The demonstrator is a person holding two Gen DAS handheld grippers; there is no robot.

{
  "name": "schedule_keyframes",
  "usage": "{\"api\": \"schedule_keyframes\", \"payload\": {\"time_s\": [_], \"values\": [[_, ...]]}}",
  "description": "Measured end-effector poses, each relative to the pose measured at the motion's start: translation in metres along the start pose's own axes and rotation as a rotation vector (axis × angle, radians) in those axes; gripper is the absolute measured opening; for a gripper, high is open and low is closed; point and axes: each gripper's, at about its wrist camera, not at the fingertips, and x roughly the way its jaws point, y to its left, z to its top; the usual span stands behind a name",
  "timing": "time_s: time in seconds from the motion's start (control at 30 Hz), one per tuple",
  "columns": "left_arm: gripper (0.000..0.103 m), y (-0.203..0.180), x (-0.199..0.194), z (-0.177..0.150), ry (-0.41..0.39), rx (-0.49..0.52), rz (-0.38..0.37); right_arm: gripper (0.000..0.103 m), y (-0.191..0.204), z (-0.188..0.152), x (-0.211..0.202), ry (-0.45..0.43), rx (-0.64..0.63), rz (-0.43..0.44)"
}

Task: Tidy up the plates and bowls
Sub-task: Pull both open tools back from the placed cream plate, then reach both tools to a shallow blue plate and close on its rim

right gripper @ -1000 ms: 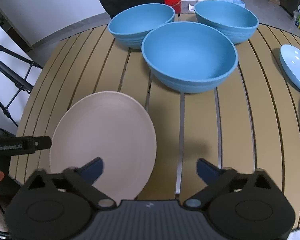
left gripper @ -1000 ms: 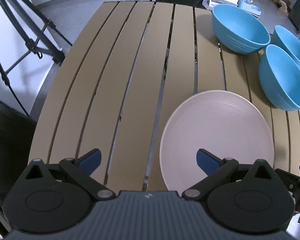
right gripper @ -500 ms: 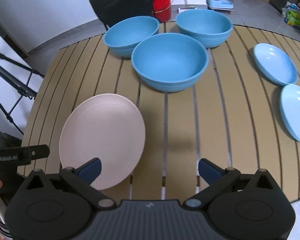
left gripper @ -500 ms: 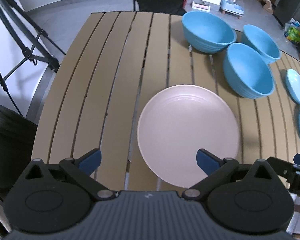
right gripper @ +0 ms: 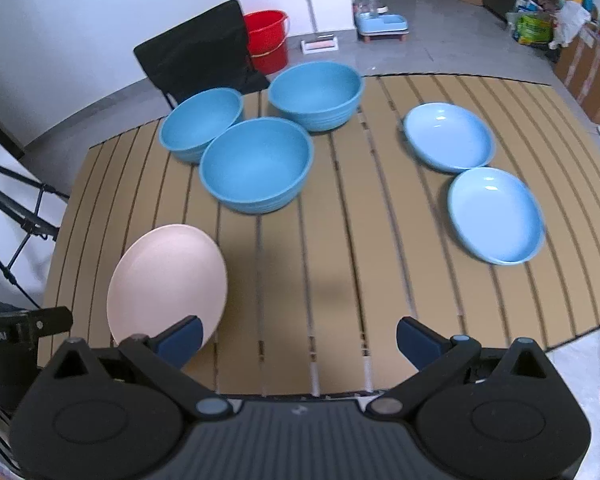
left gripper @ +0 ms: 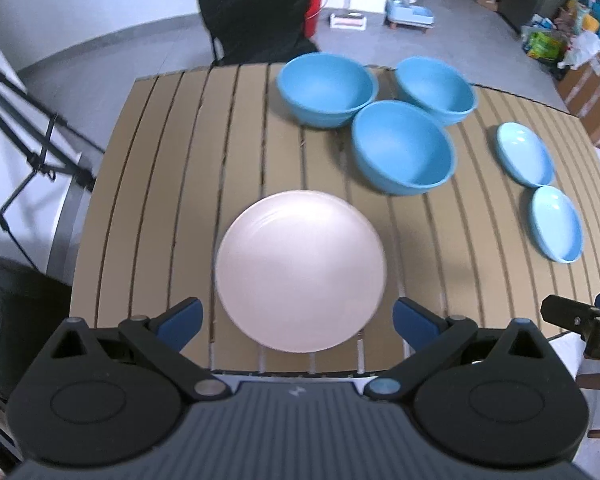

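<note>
A pink plate [left gripper: 300, 270] lies near the front edge of the slatted wooden table [left gripper: 172, 200]; it also shows in the right wrist view [right gripper: 166, 280]. Three blue bowls stand at the back: one nearest [left gripper: 402, 146], one back left [left gripper: 326, 88], one back right [left gripper: 434, 88]. Two light blue plates [right gripper: 448, 136] [right gripper: 496, 214] lie at the right. My left gripper [left gripper: 296, 318] is open and empty, high above the pink plate's near rim. My right gripper [right gripper: 300, 338] is open and empty above the table's front edge.
A black chair [right gripper: 198, 52] and a red bucket [right gripper: 266, 38] stand behind the table. A tripod [left gripper: 24, 128] stands at the left. Boxes and clutter [right gripper: 572, 20] sit at the far right. Bare slats lie between the pink plate and the light blue plates.
Both grippers have pulled back and risen, so more of the table shows, including the two light blue plates. Both stayed open. The dishes have not moved.
</note>
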Motion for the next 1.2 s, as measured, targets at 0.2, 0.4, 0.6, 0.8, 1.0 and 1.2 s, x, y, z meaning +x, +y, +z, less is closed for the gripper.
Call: {"api": "schedule_keyframes", "payload": {"time_s": [0.2,0.4,0.6,0.8,1.0,1.2], "values": [[0.103,-0.05,-0.024,0.006,-0.024,0.01,-0.015,0.103,-0.04,0.002,-0.033,-0.015,0.018,-0.012],[0.103,-0.109,-0.054,0.003,-0.051,0.018,-0.03,0.103,-0.091,0.005,-0.065,-0.015,0.018,-0.034],[0.103,-0.16,-0.075,-0.004,-0.064,0.005,-0.041,0.103,-0.138,0.009,-0.095,-0.031,0.001,-0.032],[0.103,-0.192,-0.09,-0.003,-0.081,-0.042,-0.051,0.103,-0.178,0.017,-0.116,-0.048,-0.05,-0.041],[0.103,-0.221,-0.091,0.006,-0.073,-0.011,-0.065,0.103,-0.199,0.025,-0.121,-0.042,-0.069,-0.036],[0.103,-0.24,-0.078,0.022,-0.063,0.008,-0.093,0.103,-0.21,0.04,-0.115,-0.023,-0.08,-0.045]]}}
